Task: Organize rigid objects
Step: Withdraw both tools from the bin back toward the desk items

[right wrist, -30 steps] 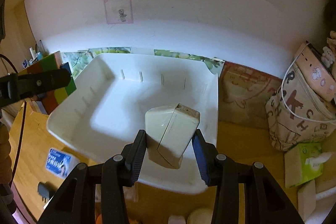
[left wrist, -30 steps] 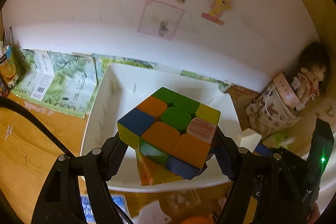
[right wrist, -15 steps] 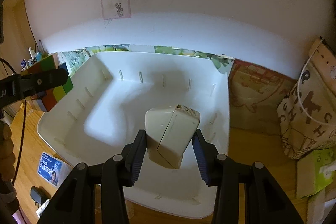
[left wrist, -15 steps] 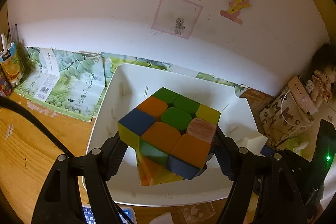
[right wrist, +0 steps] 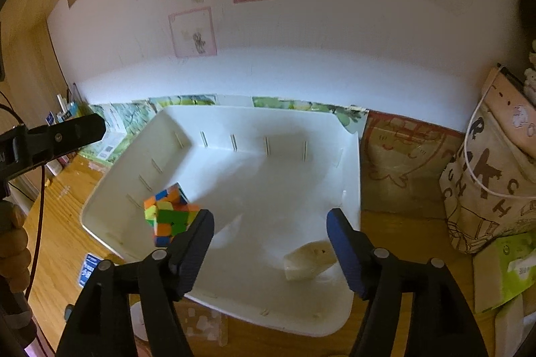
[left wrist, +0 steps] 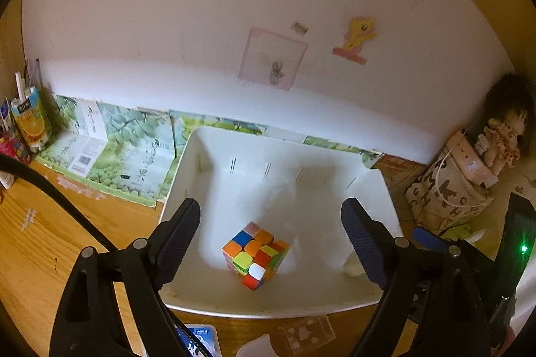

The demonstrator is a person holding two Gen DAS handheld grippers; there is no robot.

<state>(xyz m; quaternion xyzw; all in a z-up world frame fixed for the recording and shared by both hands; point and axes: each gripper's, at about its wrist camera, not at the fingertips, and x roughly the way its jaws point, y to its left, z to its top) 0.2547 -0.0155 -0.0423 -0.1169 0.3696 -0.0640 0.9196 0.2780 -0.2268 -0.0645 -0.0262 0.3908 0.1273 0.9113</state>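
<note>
A multicoloured puzzle cube (left wrist: 256, 255) lies tilted inside the white bin (left wrist: 234, 303), near its front left; it also shows in the right wrist view (right wrist: 169, 216). A cream plastic block (right wrist: 308, 260) lies in the bin (right wrist: 301, 320) at its front right; only its edge (left wrist: 351, 268) shows in the left wrist view. My left gripper (left wrist: 271, 239) is open and empty above the cube. My right gripper (right wrist: 269, 246) is open and empty above the bin, beside the block.
A patterned bag (right wrist: 489, 186) and a green tissue pack (right wrist: 502, 270) stand right of the bin. Green-printed cartons (left wrist: 110, 156) and a juice box (left wrist: 31, 119) stand at the back left. A doll (left wrist: 506, 129) sits far right. Small packets (left wrist: 201, 340) lie before the bin.
Both grippers have opened and risen. The cube has dropped from the left gripper into the bin, and the cream block has dropped from the right gripper into the bin.
</note>
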